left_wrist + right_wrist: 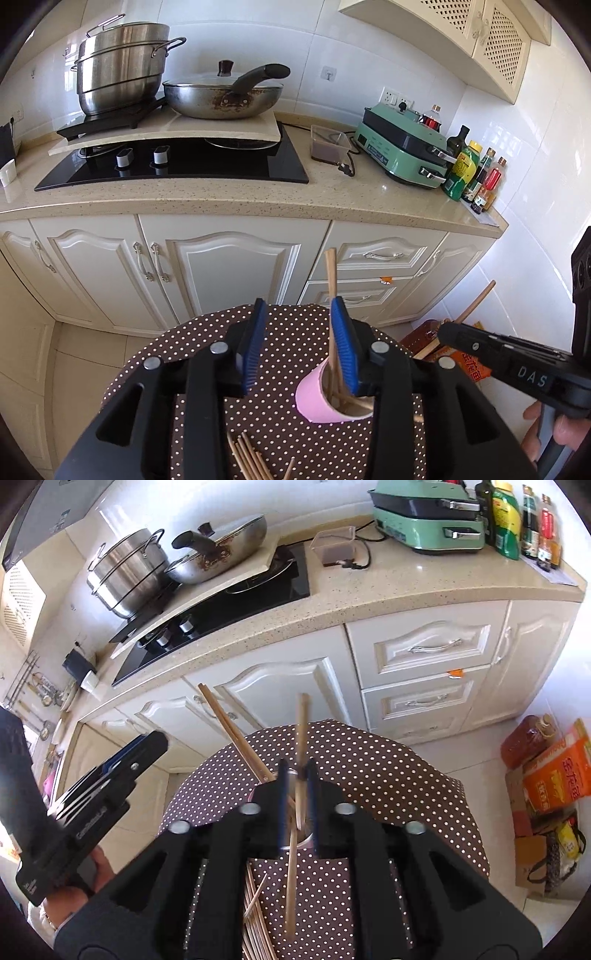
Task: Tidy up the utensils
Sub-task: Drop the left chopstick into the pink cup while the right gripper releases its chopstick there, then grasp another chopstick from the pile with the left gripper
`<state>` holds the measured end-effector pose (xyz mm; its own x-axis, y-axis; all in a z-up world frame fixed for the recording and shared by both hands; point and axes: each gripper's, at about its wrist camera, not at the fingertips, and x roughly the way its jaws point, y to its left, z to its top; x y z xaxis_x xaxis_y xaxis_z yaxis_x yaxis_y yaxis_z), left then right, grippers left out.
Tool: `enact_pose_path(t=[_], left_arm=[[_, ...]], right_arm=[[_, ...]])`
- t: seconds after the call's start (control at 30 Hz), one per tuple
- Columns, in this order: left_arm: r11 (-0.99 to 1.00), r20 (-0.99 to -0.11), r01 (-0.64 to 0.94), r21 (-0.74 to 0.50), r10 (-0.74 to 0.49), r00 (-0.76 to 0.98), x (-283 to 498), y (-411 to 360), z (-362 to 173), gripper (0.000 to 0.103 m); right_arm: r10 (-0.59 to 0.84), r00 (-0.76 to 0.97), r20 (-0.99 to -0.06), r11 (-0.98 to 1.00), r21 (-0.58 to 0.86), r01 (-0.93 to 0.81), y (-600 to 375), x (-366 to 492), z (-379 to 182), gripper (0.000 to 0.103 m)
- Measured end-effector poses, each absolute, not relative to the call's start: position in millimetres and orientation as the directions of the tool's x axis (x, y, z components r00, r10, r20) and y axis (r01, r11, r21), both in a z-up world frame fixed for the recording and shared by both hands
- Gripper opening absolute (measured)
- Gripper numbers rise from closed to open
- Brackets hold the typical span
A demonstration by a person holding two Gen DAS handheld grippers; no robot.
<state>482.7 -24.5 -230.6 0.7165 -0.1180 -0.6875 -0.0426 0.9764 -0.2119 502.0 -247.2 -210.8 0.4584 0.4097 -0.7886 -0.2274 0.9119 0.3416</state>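
Observation:
A pink cup [317, 397] stands tilted on the round polka-dot table [295, 332] and holds wooden chopsticks [331, 280]. My left gripper [301, 343] is open above the table, its right pad right next to the cup. Several loose chopsticks [249, 459] lie on the table near its front. In the right wrist view my right gripper [297, 801] is shut on one chopstick [301, 746] above the cup, whose rim [293, 773] barely shows. Two chopsticks [232, 731] lean out of the cup to the left. More loose chopsticks [255, 912] lie below.
Behind the table are white cabinets [229, 266] under a speckled counter [258, 195] with a black hob, a steel pot [118, 70], a wok [225, 96], a green appliance [402, 147] and bottles [472, 173]. Boxes and a bottle [546, 768] stand on the floor at right.

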Motion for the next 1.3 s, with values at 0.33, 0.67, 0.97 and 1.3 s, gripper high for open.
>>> enact_pose_path(t=[0.33, 0.67, 0.97, 1.3], left_arm=[[0.981, -0.688, -0.038, -0.192, -0.107, 0.718, 449.6, -7.0, -223.0, 0.044], [0.983, -0.743, -0.034, -0.179, -0.112, 0.660, 409.5, 16.0, -241.9, 0.045], [0.986, -0.826, 0.049, -0.157, -0.158, 0.541, 384.0, 1.7, -286.8, 0.045], [0.975, -0.910, 0.149, -0.164, -0.208, 0.358, 374.3, -34.1, -348.3, 0.045]], right_arm=[[0.364, 0.537, -0.761, 0.931, 0.304, -0.200, -246.8, 472.7, -189.3, 0.049], [0.327, 0.568, -0.755, 0.944, 0.285, -0.164, -252.8, 422.0, -182.9, 0.049], [0.320, 0.526, -0.788, 0.946, 0.297, -0.130, -255.7, 376.0, -207.0, 0.049], [0.324, 0.421, -0.847, 0.945, 0.307, -0.108, -253.5, 359.3, -257.0, 0.049]])
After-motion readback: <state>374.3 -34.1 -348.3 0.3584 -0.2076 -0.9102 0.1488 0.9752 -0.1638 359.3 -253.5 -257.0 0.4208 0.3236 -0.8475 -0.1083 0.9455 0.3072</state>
